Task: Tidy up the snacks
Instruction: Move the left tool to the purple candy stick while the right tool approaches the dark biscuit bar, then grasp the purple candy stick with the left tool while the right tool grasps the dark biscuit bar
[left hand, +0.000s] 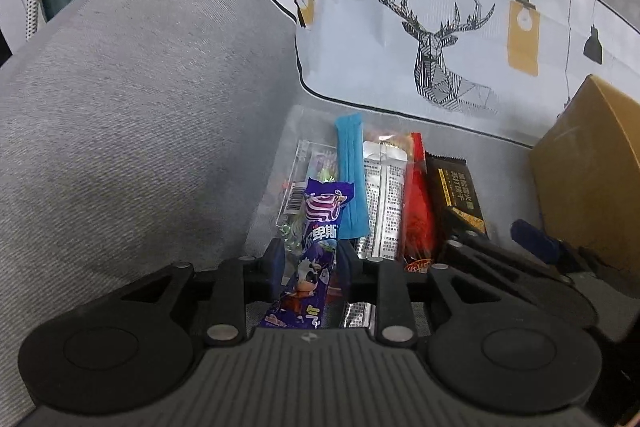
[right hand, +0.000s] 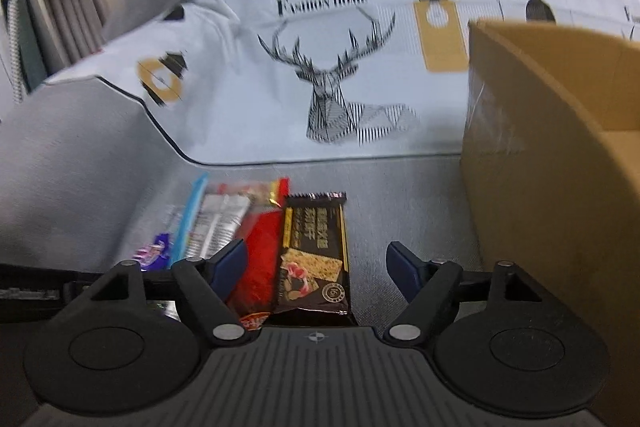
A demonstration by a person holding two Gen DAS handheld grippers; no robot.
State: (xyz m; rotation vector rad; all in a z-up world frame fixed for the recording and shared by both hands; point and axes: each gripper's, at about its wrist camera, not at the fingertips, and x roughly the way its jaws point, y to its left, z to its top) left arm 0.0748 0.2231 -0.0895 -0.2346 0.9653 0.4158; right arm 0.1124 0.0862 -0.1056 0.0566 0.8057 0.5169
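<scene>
Beside the cardboard box (right hand: 552, 155), six snack packets lie in a row on the grey sofa seat (left hand: 120, 99). Nearest the box is one dark cracker bar (right hand: 314, 255), then one red packet (left hand: 418, 211), one silver packet (left hand: 382, 199), one blue packet (left hand: 352, 175), one purple packet (left hand: 316, 247) and, farthest from the box, one clear packet (left hand: 298, 179). There is one box and one deer-print cushion (left hand: 440, 39) behind the row.

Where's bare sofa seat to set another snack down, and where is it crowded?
Free: the grey seat between the black cracker pack and the cardboard box. Crowded: left of that pack the red, silver, blue and purple packs lie side by side.
</scene>
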